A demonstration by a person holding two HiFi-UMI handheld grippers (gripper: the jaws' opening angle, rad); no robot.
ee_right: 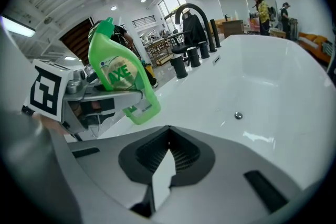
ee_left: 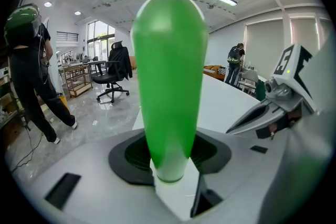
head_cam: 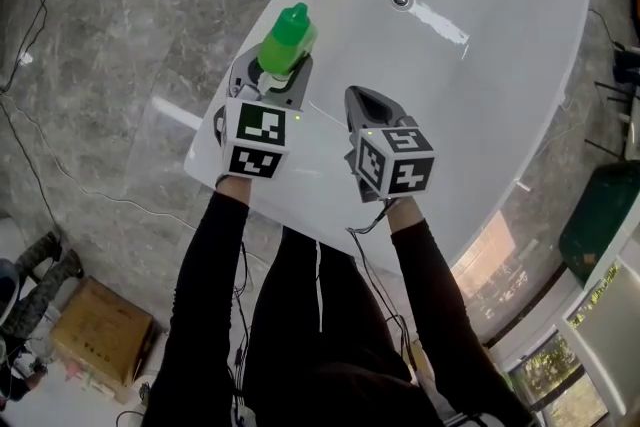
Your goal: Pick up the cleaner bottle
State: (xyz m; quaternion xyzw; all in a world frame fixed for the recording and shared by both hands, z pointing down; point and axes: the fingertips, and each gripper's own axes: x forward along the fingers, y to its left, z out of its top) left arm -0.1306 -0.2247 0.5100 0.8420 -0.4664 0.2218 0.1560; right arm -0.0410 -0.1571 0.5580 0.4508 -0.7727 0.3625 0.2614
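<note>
From the head view, the left gripper (head_cam: pixel 272 80) had its two fingers on each side of the green cleaner bottle (head_cam: pixel 288 37). The bottle stood up between them at the edge of the white tub (head_cam: pixel 500 35). The right gripper (head_cam: pixel 362 105) was just beside it, and its fingers held nothing. In the left gripper view, the cleaner bottle (ee_left: pixel 169 76) filled the gap between the fingers. The dark pads (ee_left: pixel 131 157) pressed on its two sides, so the fingers were wide apart but tight on the bottle. In the right gripper view, the right gripper (ee_right: pixel 165 160) had its fingers shut together with nothing in them. The bottle (ee_right: pixel 118 78) was off to the left of them, leaning a little in the other gripper's hold. I could not tell if its bottom touched the tub edge. To do this step well, I think the left fingers should hold the fat part of the bottle firmly, but not squash it. They should lift it slowly and straight up so it does not slip or tip. The right fingers should stay to the side, out of the way.
</note>
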